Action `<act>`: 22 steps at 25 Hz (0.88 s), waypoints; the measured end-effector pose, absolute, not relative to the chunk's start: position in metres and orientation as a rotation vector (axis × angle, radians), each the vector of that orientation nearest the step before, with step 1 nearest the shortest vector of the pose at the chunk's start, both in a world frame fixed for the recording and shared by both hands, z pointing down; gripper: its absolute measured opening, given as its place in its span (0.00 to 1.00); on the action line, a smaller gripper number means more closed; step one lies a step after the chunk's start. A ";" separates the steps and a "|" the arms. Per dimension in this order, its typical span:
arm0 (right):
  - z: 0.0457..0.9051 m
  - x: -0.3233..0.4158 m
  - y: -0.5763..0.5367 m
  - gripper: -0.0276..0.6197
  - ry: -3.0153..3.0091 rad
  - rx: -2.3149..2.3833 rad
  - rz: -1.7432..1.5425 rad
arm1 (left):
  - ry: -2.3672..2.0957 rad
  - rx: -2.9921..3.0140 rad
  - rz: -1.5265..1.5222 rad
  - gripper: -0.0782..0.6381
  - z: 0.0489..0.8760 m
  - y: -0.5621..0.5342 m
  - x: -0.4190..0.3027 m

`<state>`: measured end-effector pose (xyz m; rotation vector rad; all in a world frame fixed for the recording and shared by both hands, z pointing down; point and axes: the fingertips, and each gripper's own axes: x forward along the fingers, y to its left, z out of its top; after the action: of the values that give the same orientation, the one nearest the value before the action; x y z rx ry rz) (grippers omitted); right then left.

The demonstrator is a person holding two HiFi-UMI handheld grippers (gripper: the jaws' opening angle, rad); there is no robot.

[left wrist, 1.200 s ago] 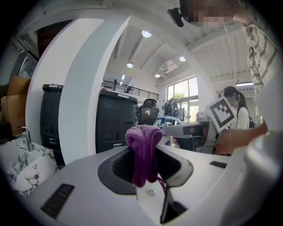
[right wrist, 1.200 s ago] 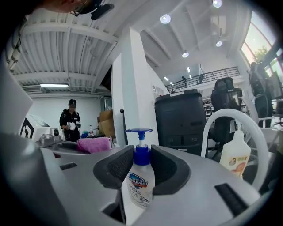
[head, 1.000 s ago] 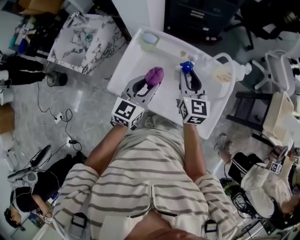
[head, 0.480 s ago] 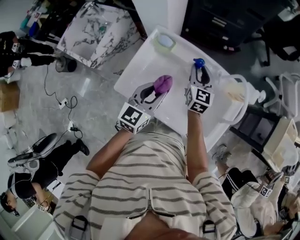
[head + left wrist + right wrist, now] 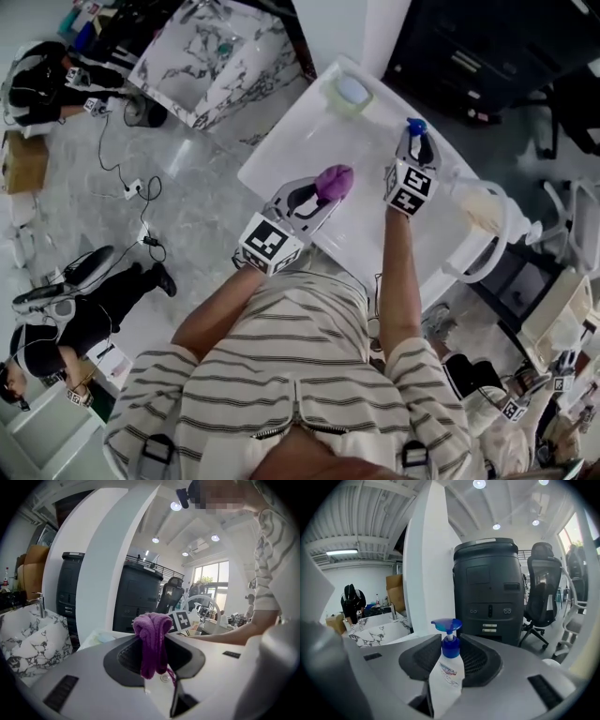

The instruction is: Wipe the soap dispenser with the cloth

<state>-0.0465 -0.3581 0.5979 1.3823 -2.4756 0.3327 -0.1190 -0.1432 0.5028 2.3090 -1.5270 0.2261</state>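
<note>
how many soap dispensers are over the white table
1. The white plastic soap dispenser with a blue pump is held upright in the right hand-held gripper, over the white table. Blurred white items at the table's right edge cannot be identified.

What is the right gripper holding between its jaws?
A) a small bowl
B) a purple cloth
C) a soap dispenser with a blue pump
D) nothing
C: in the right gripper view, the white soap dispenser with its blue pump stands clamped between the jaws of the right gripper. The purple cloth is in the left gripper.
</note>
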 end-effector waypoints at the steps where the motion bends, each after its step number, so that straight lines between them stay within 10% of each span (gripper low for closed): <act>1: 0.599 -0.048 -0.360 0.25 -2.477 1.381 0.316 | -1.524 2.305 0.221 0.27 0.504 -0.143 -0.119; 22: 0.593 -0.044 -0.355 0.43 -2.497 1.336 0.373 | -1.517 2.285 0.135 0.27 0.496 -0.135 -0.122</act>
<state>-0.0439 -0.3554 0.5928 1.3363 -2.4967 0.3729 -0.1224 -0.1355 0.4962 2.2853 -1.5168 0.1355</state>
